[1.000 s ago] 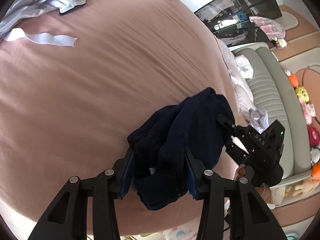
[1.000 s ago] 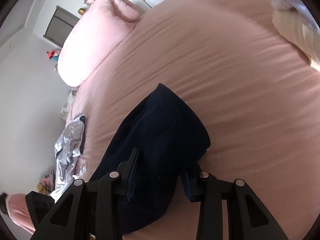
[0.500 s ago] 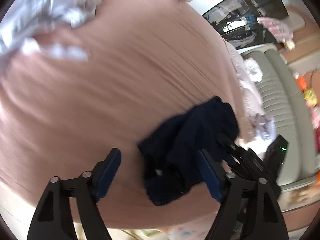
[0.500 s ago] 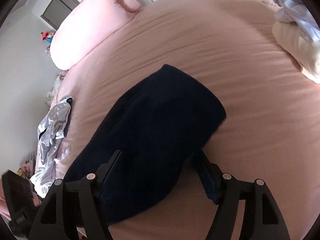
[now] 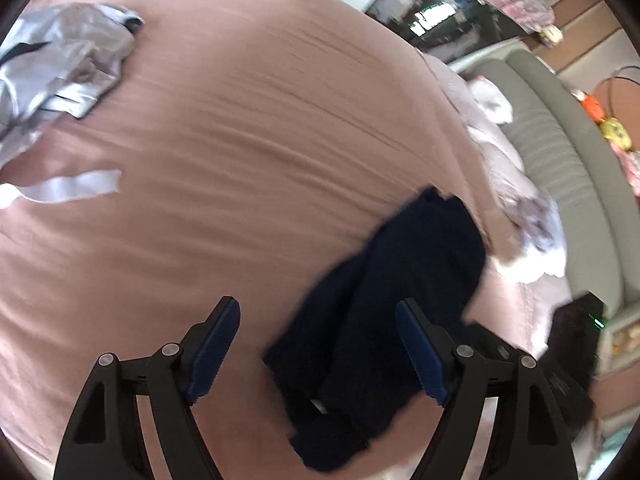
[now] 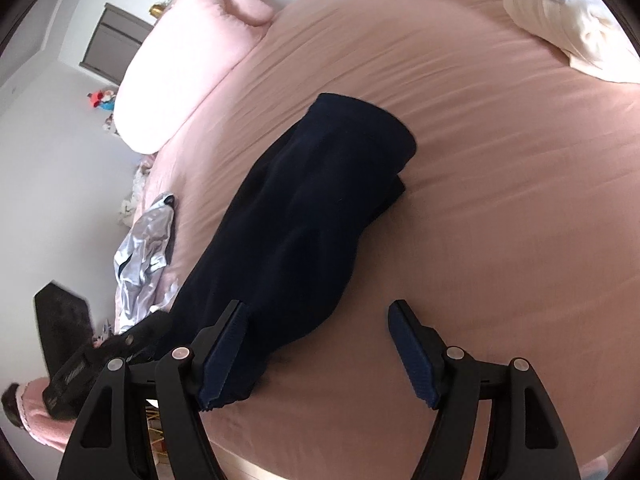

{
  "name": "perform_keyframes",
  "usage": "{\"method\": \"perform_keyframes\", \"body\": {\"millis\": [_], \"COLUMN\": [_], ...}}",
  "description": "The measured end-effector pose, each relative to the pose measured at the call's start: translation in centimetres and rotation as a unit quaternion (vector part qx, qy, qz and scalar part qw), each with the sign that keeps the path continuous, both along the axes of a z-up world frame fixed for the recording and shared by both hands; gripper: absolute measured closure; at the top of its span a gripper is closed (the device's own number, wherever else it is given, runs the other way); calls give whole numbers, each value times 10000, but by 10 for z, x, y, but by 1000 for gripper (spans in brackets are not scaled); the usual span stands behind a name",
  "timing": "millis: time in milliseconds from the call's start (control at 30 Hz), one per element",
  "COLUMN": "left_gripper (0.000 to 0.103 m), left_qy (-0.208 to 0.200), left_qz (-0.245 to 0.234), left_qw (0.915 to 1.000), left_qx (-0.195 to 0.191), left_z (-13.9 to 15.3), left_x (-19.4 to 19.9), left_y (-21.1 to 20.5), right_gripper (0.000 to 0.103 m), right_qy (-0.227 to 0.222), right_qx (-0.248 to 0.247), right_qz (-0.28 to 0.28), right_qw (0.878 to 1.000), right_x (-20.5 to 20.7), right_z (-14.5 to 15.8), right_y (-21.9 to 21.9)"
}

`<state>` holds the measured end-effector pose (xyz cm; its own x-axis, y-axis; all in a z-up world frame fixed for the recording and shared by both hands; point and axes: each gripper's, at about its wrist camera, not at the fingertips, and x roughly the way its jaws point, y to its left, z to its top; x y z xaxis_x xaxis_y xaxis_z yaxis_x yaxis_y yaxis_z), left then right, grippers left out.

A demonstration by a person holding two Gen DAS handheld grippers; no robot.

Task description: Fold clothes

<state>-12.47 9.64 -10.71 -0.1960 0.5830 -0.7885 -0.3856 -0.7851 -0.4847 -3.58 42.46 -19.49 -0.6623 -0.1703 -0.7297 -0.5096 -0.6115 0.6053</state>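
A dark navy garment [image 5: 400,280] lies bunched in a long heap on the pink bed sheet [image 5: 240,140], close to the bed's near edge. My left gripper [image 5: 316,308] is open above one end of it, and the pads do not press the cloth. In the right wrist view the same navy garment [image 6: 320,200] stretches away from my right gripper [image 6: 317,308], which is also open. Its left finger [image 6: 224,344] overlaps the cloth's near end without gripping it. The other gripper shows as a blurred black body at each view's edge.
A crumpled silver-grey satin garment [image 5: 60,68] and a loose pale strip [image 5: 68,186] lie at the far left of the bed. A pink pillow [image 6: 180,68] and cream folded clothes [image 6: 560,28] sit farther off. A grey padded bench [image 5: 560,140] with toys runs beside the bed.
Both grippers opened and let go of the navy garment, which now rests on the sheet. Both have pulled back a little from it.
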Motion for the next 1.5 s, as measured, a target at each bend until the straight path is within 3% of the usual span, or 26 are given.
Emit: {"method": "perform_keyframes", "body": {"millis": [67,100,233,300,400,433,633,800,1033,1167,1367,1500], "left_gripper": [40,54,60,62,67,68,68,68,68,68,68,68], "left_qy": [16,-9,-78,-119,-220,-209,-552,-767,-764,-1255,-959,-1146], "left_qz": [-111,-200,-282,-246,-272,-284,-393,-590,-975,-1139,-1291,-1181], "left_qw": [9999,9997,9995,9995,9992,9992,9973,9946,9917,9834,9861,9846], "left_qx": [108,131,116,158,199,185,266,383,351,646,415,594], "left_z": [-3,-5,-10,-12,-14,-13,-14,-14,-11,-18,-10,-13], "left_x": [1,2,5,6,7,8,14,25,52,58,71,72], "left_y": [3,5,6,4,3,4,6,9,27,36,49,50], "right_gripper": [31,31,31,53,72,73,74,74,74,74,74,74], "right_qy": [51,65,136,189,57,-37,247,224,162,267,290,310], "right_qx": [91,128,218,304,585,713,619,548,793,837,857,1057], "right_qz": [157,253,599,740,913,961,824,754,742,615,475,377], "right_qw": [9998,9996,9979,9966,9941,9928,9944,9954,9940,9942,9948,9932], "right_x": [-6,-9,-20,-28,-37,-39,-34,-30,-21,-11,3,12], "right_z": [2,2,4,4,2,1,9,11,18,21,22,27], "right_y": [-7,-10,-23,-31,-42,-46,-41,-31,-22,-13,2,7]}}
